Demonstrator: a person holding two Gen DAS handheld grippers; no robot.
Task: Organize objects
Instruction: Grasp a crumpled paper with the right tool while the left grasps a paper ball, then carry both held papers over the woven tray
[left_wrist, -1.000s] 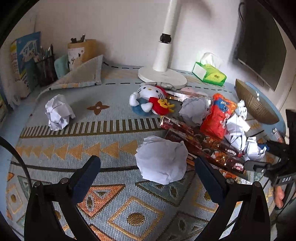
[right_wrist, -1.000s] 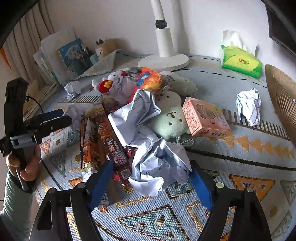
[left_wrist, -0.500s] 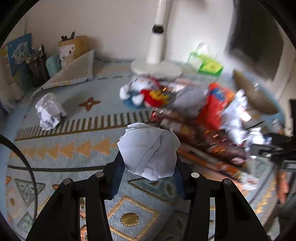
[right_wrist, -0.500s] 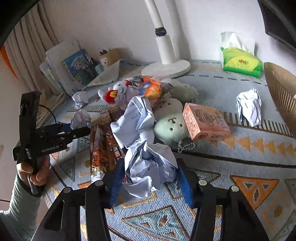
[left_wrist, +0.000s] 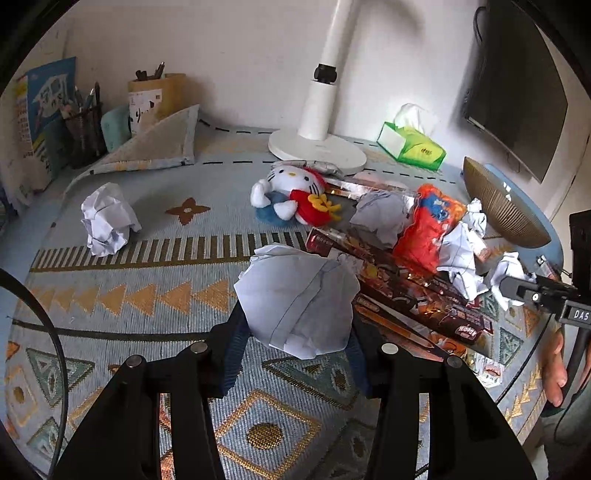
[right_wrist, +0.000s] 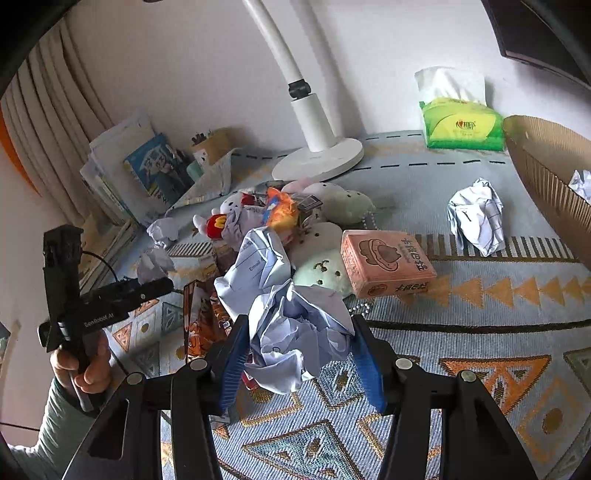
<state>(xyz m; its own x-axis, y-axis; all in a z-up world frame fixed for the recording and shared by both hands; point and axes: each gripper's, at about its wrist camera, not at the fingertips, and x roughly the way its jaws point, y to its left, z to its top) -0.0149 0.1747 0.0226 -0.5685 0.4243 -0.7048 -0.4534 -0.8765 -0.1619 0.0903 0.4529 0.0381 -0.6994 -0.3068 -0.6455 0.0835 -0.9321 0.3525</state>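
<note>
Patterned blue cloth (left_wrist: 122, 295) is spread over the table, with a white wall behind. One crumpled paper ball (left_wrist: 299, 302) is squeezed between the blue pads of the left gripper (left_wrist: 295, 345) and is held up off the cloth. A second crumpled paper (right_wrist: 299, 336) is pinched between the pads of the right gripper (right_wrist: 299, 354), just in front of the messy pile. In that pile a green plush (right_wrist: 325, 273), a pink box (right_wrist: 386, 262) and a cat plush (left_wrist: 291, 195) are seen close together. Two more paper balls are left lying apart on the cloth, one on the far left (left_wrist: 107, 219) and one near the brown basket (right_wrist: 476, 216). A white lamp base (left_wrist: 317, 149) and a green tissue box (right_wrist: 461, 123) are set by the wall.
</note>
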